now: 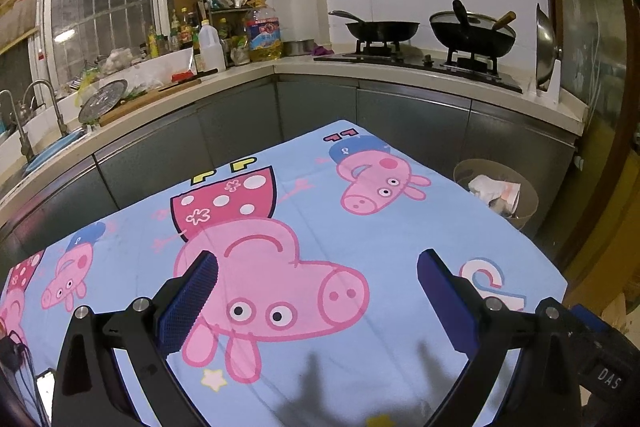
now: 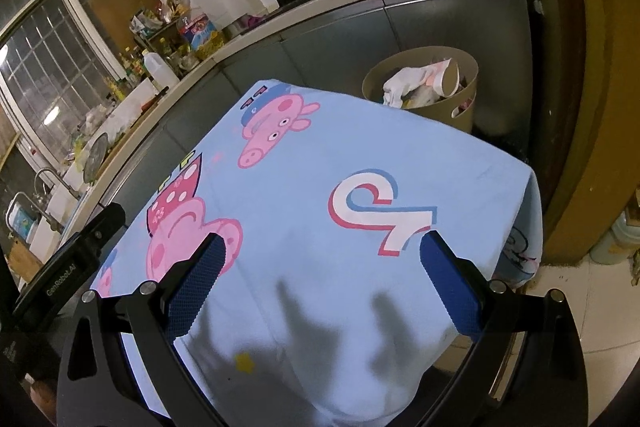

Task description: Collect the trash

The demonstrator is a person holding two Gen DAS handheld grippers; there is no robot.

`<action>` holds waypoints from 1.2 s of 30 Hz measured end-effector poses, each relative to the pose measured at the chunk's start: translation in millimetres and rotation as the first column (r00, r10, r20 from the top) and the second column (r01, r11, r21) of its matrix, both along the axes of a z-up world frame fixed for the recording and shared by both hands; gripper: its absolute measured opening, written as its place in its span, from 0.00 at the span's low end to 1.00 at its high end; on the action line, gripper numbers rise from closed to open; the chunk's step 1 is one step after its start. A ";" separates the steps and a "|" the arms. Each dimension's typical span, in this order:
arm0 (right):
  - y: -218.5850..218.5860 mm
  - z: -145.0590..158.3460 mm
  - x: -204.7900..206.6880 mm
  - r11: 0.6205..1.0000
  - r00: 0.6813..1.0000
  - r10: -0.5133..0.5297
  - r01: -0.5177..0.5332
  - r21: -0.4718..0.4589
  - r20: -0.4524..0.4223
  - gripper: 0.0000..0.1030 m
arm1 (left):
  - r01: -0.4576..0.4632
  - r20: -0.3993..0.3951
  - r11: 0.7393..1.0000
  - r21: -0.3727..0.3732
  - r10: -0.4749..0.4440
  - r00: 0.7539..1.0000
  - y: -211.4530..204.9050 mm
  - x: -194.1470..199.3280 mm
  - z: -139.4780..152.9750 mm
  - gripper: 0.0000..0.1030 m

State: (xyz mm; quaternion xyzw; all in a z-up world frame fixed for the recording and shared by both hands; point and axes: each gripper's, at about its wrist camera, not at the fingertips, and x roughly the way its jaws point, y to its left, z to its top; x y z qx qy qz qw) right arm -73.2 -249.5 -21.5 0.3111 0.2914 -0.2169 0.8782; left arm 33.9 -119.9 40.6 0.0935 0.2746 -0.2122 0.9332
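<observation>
1. The left gripper (image 1: 316,263) hangs above the table with its blue-padded fingers (image 1: 188,303) spread wide and nothing between them; its black frame is cut off by the lower edge of the left wrist view.
2. The right gripper (image 2: 320,247) is likewise spread apart and empty, its blue pads (image 2: 196,287) over the near part of the table, its base also cut off at the bottom.
3. Beneath both lies a light blue tablecloth (image 1: 360,347) printed with pink cartoon pigs; grey shadows of the fingers blur the cloth's near edge (image 2: 320,327), so small marks there are hard to read.
4. The trash bin (image 2: 466,107), tan and round, stands on the floor past the table's far right corner, against the grey cabinet fronts (image 1: 312,107). Crumpled white paper and a paper cup (image 2: 446,77) fill it; the table edge hides its lower left side.
5. On the counter behind, two dark pans (image 1: 380,29) sit on the stove (image 1: 420,63), with crowded bottles (image 1: 208,43) too small to identify.
</observation>
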 end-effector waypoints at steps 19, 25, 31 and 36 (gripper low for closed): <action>1.7 5.3 -4.0 0.999 1.000 0.007 -0.006 -0.042 0.013 0.94 | -0.002 0.019 1.000 0.012 0.002 1.000 -6.1 -4.5 2.1 0.96; 2.6 9.2 -3.4 0.998 1.000 0.007 -0.006 -0.063 0.030 0.94 | 0.001 0.021 1.000 0.011 -0.002 1.000 -5.7 -5.4 2.5 0.96; 4.9 9.6 -3.0 0.998 1.000 0.008 -0.006 -0.065 0.029 0.94 | 0.004 0.019 1.000 0.011 -0.004 1.000 -5.7 -5.4 1.7 0.96; 5.3 9.5 -3.2 0.998 1.000 0.007 -0.005 -0.064 0.029 0.94 | -0.002 0.014 1.000 0.008 0.002 1.000 -3.9 -4.9 -1.5 0.96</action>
